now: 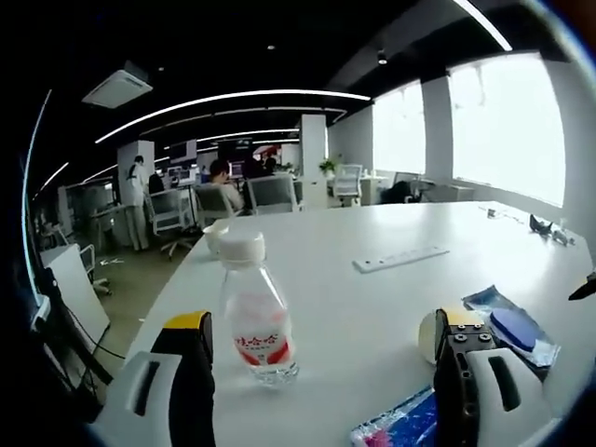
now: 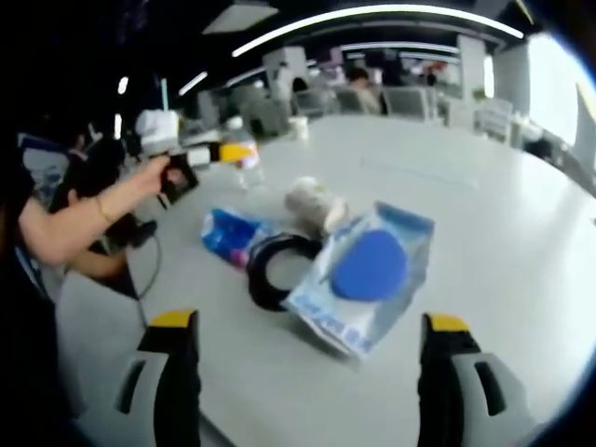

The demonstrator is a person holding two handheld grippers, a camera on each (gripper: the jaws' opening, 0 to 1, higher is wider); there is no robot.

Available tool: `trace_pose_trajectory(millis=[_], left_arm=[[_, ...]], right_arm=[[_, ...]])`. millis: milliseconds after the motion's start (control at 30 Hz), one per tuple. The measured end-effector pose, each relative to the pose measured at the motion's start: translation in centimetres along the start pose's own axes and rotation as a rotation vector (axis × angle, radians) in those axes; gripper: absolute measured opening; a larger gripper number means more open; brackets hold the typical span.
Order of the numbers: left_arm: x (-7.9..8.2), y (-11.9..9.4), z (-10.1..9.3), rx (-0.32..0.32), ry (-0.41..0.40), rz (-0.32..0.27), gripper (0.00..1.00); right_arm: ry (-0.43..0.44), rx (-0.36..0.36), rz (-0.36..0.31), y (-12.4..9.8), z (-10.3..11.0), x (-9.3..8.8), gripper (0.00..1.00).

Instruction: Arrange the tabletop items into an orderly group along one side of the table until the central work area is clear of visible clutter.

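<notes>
My left gripper (image 1: 321, 372) is open, bottle (image 1: 254, 312) upright between the jaws, near the table (image 1: 372, 233) edge. Nearly empty, so probably light and tippy; smooth plastic. Grip mid-body at the label. Right gripper (image 2: 307, 372) open, facing the pouch (image 2: 365, 275).

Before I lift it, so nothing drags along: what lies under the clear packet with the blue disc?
The packet leans over the black ring, covering the ring's right side. Its lower corner rests on the white table. Anything else beneath is hidden.
</notes>
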State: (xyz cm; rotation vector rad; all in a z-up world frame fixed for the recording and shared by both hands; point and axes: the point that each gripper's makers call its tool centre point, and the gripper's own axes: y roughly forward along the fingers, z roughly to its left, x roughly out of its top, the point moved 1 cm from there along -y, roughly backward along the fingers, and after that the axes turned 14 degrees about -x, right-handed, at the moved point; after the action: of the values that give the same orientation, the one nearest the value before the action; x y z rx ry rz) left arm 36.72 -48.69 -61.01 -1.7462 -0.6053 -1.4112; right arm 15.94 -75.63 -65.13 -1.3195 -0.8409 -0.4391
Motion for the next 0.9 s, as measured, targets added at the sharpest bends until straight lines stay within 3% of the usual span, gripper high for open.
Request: trace_pose_trajectory(millis=[467,767,900], left_arm=[[-0.1,-0.8,-2.6,-0.018,0.005,0.015,0.99],[-0.4,0.0,-5.4,-0.119,0.031,0.031,0.93],[-1.0,0.7,-5.9,-0.131,0.026,0.050,0.90]], right_arm=[[-0.004,0.003,-0.001,-0.2,0.0,-0.1,0.96],[-0.004,0.022,-0.010,-0.5,0.3,-0.6,0.97],[-0.009,0.025,-0.008,-0.5,0.5,-0.7,0.97]])
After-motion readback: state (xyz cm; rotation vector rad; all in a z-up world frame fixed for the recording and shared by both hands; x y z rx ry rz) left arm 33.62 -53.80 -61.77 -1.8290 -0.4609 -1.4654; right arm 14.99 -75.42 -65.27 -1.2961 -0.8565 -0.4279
